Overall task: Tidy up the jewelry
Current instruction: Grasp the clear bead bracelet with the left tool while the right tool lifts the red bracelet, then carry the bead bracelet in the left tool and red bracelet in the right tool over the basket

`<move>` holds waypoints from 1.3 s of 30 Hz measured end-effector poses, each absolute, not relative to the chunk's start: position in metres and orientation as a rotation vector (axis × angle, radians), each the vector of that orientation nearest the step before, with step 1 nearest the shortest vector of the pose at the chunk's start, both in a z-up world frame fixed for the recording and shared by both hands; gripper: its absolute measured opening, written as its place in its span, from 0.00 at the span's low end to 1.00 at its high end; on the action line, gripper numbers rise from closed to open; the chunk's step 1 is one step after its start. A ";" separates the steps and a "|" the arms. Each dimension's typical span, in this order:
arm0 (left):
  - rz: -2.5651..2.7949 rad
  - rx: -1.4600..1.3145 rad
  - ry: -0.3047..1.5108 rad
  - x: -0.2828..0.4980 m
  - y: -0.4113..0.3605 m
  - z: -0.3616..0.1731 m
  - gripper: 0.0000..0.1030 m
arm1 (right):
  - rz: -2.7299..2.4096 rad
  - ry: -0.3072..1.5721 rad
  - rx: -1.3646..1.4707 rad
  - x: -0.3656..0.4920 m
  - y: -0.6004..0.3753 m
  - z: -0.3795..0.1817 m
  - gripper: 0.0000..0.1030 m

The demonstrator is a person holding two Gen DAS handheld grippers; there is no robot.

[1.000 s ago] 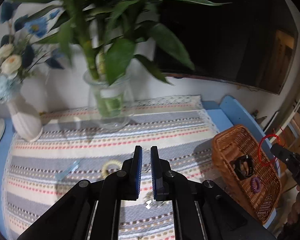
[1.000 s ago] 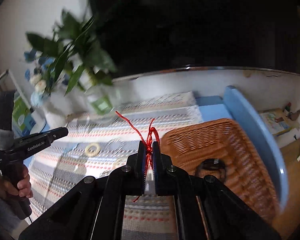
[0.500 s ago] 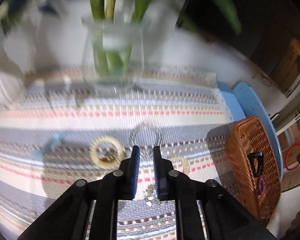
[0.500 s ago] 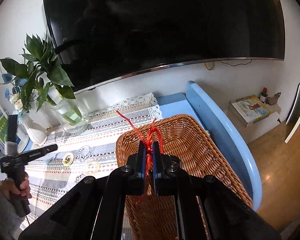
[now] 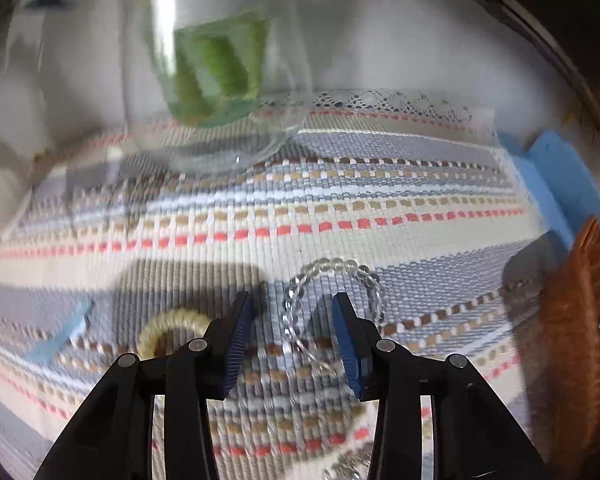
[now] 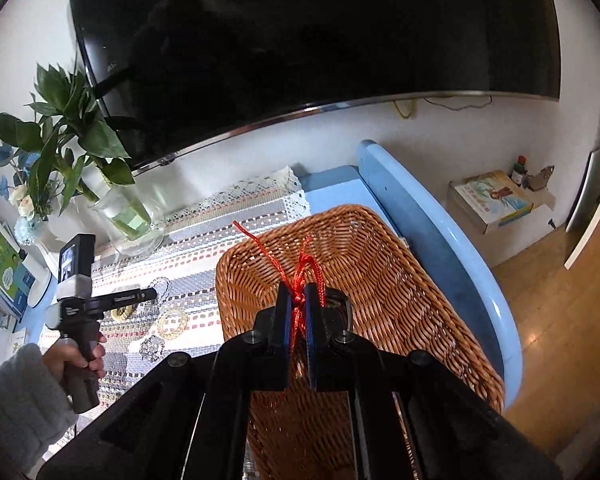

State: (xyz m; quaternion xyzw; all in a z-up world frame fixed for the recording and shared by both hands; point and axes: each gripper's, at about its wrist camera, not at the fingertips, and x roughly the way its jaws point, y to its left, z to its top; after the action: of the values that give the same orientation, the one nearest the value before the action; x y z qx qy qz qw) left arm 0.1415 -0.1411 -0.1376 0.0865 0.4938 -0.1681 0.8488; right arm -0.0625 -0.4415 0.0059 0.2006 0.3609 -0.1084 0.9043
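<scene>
A clear bead bracelet (image 5: 336, 270) lies on the striped mat (image 5: 340, 200). My left gripper (image 5: 291, 300) hovers low over it, its jaws opening; the bracelet's left arc lies between the fingers and the pads do not press on it. A pale yellow coil ring (image 5: 168, 326) lies just left of the left finger. My right gripper (image 6: 296, 300) is shut on a red cord (image 6: 300, 276), held over the wicker basket (image 6: 400, 272). A black watch (image 6: 342, 308) in the basket is mostly hidden behind the fingers.
A glass vase with green stems (image 5: 216, 100) stands close behind the bracelet. A light blue clip (image 5: 60, 340) lies at the mat's left. In the right wrist view a gold bracelet (image 6: 173, 322) and another beaded piece (image 6: 152, 348) lie on the mat, and a television (image 6: 300, 40) hangs on the wall.
My left gripper has dropped toward the mat, closing in on the clear bracelet, and its jaws have parted. My right gripper has carried the red cord from the mat side to over the basket.
</scene>
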 end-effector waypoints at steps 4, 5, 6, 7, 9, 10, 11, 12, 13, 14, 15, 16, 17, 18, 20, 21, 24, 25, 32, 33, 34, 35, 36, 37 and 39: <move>-0.345 0.216 1.027 0.145 -0.151 -0.134 0.14 | -0.236 0.758 0.419 -0.062 -0.441 0.002 0.06; -0.326 0.227 1.034 0.146 -0.153 -0.134 0.08 | -0.238 0.759 0.419 -0.062 -0.441 0.001 0.06; -0.324 0.228 1.037 0.146 -0.153 -0.134 0.08 | -0.240 0.760 0.420 -0.062 -0.441 0.001 0.06; -0.333 0.215 1.041 0.146 -0.153 -0.134 0.08 | -0.242 0.759 0.422 -0.063 -0.441 0.001 0.06; -0.373 0.167 1.039 0.146 -0.150 -0.125 0.08 | -0.245 0.757 0.426 -0.063 -0.442 0.002 0.06; -0.389 0.153 1.024 0.143 -0.149 -0.117 0.08 | -0.246 0.755 0.426 -0.064 -0.442 0.002 0.06; -0.408 0.140 1.013 0.142 -0.148 -0.110 0.08 | -0.246 0.751 0.425 -0.065 -0.442 0.003 0.06; -0.421 0.130 1.002 0.139 -0.148 -0.103 0.08 | -0.246 0.748 0.425 -0.065 -0.442 0.004 0.06; -0.442 0.120 0.987 0.136 -0.149 -0.094 0.08 | -0.246 0.746 0.425 -0.065 -0.443 0.004 0.06; -0.468 0.116 0.985 0.135 -0.152 -0.087 0.08 | -0.248 0.745 0.426 -0.065 -0.443 0.004 0.06; -0.497 0.109 0.980 0.134 -0.157 -0.080 0.08 | -0.249 0.743 0.429 -0.065 -0.444 0.004 0.06; -0.522 0.103 0.969 0.136 -0.162 -0.074 0.08 | -0.250 0.741 0.432 -0.065 -0.444 0.005 0.06; -0.549 0.099 0.947 0.132 -0.167 -0.063 0.08 | -0.250 0.739 0.435 -0.065 -0.444 0.005 0.06; -0.567 0.099 0.928 0.129 -0.173 -0.055 0.08 | -0.249 0.737 0.435 -0.065 -0.445 0.005 0.06; -0.604 0.099 0.892 0.122 -0.182 -0.037 0.08 | -0.250 0.733 0.431 -0.066 -0.445 0.006 0.06; -0.617 0.099 0.880 0.120 -0.188 -0.031 0.08 | -0.250 0.729 0.429 -0.066 -0.445 0.007 0.06; -0.667 0.104 0.838 0.110 -0.206 -0.004 0.08 | -0.254 0.721 0.433 -0.070 -0.446 0.009 0.06; -0.688 0.108 0.823 0.106 -0.211 0.005 0.08 | -0.257 0.720 0.434 -0.071 -0.447 0.010 0.06; -0.841 0.139 0.788 0.081 -0.251 0.039 0.08 | -0.292 0.712 0.450 -0.082 -0.460 0.010 0.06; -0.869 0.138 0.805 0.079 -0.257 0.040 0.08 | -0.297 0.712 0.452 -0.083 -0.462 0.010 0.06; -0.890 0.147 0.810 0.073 -0.262 0.041 0.08 | -0.305 0.714 0.455 -0.085 -0.464 0.010 0.06; -0.906 0.167 0.808 0.067 -0.269 0.041 0.08 | -0.311 0.715 0.456 -0.088 -0.466 0.009 0.06; -0.924 0.181 0.810 0.062 -0.274 0.040 0.08 | -0.316 0.715 0.457 -0.089 -0.467 0.009 0.06; -0.945 0.185 0.815 0.057 -0.279 0.039 0.08 | -0.321 0.717 0.459 -0.091 -0.469 0.009 0.06; -1.002 0.181 0.835 0.047 -0.288 0.038 0.08 | -0.330 0.723 0.463 -0.095 -0.473 0.007 0.06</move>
State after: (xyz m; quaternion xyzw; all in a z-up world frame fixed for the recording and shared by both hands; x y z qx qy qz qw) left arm 0.0467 -0.2884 0.0377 0.0841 0.3882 -0.4654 0.7910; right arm -0.0955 -0.4728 0.0066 0.2236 0.3491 -0.1592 0.8960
